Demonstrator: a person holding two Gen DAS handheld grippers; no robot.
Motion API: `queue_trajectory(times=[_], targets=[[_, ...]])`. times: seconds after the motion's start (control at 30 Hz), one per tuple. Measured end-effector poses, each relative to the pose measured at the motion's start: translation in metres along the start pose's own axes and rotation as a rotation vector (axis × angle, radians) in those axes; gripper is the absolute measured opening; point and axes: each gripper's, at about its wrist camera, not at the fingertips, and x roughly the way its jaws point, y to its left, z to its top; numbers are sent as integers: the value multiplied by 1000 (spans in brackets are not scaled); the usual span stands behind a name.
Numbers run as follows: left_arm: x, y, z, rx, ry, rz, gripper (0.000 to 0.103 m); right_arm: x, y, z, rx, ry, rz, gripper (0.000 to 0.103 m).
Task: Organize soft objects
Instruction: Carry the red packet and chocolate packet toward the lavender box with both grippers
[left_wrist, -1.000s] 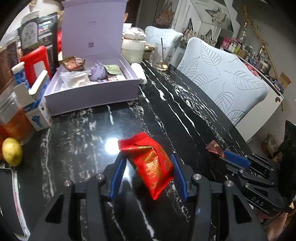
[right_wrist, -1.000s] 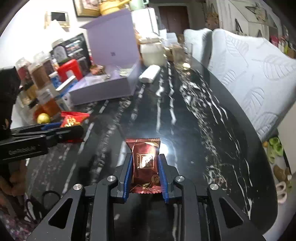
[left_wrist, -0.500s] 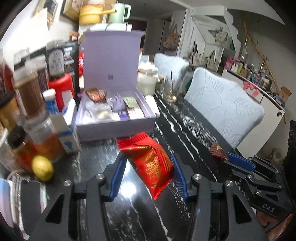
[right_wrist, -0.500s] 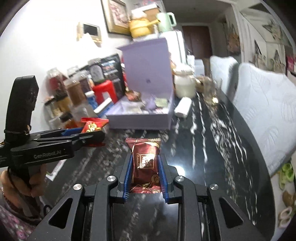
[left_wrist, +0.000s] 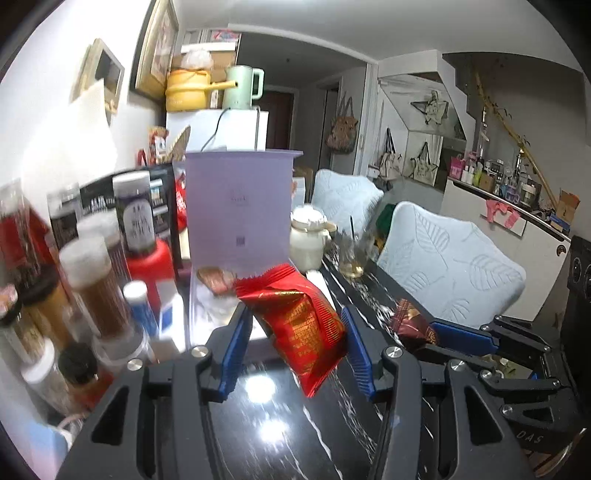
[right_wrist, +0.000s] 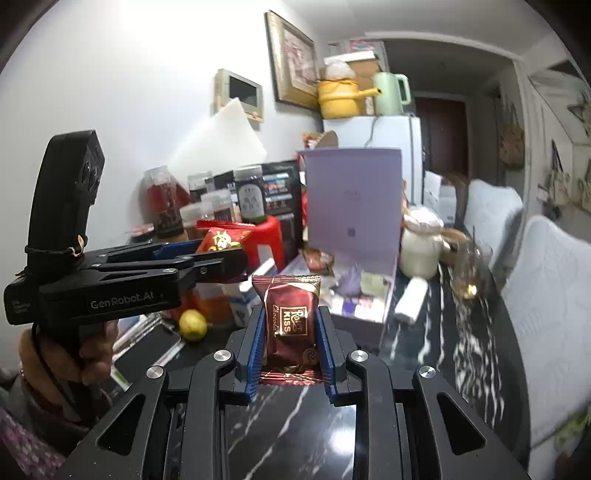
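Left gripper (left_wrist: 295, 332) clenched on red snack packet (left_wrist: 299, 325), blue pads pressing both sides, packet tilted, crimped top end up-left, lower end hanging past the fingers, clear of the black marble table (left_wrist: 280, 435). Right gripper (right_wrist: 290, 343) clamped on dark-red chocolate packet (right_wrist: 290, 314), upright btwn the pads, crimped top edge above the fingertips, bottom edge sitting low in the gap, gold lettering facing cam. Both packets held up in the air, off the table, in front of the open lilac box (right_wrist: 364, 314). Box lid (left_wrist: 238, 206) standing upright at the back; inside the tray a few small wrapped bits, incl. a brownish one at the near-left corner (left_wrist: 216, 278) and a purple one (right_wrist: 351, 278); rest too blurred to name. In left cam, right gripper seen at right edge w/ the chocolate packet (left_wrist: 410, 321) at its tip. In right cam, left gripper seen from the side at left, a hand (right_wrist: 70, 354) round its grip, red packet (right_wrist: 221, 238) poking above its fingers. Left of box: cluster of jars & bottles (left_wrist: 96, 280), red container (left_wrist: 151, 262), yellow lemon-like fruit (right_wrist: 192, 324) on the table. Right of box: white lidded jar (right_wrist: 421, 247), white roll (right_wrist: 410, 301) lying just beside the box, glass (right_wrist: 471, 273) further right. Pale leaf-pattern chair backs (left_wrist: 450, 266) along the table's far side.
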Motion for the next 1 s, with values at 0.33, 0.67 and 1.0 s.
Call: queue_trajectory(times=[0.33, 0.67, 1.0], targets=[[35, 23, 37, -4, -21, -23, 49, 33, -5, 44, -43, -59, 31, 26], [87, 59, 76, -28, -44, 2, 49, 84, -29, 84, -74, -85, 41, 26], [146, 75, 96, -22, -18, 46, 49, 140, -64, 111, -80, -79, 39, 26]])
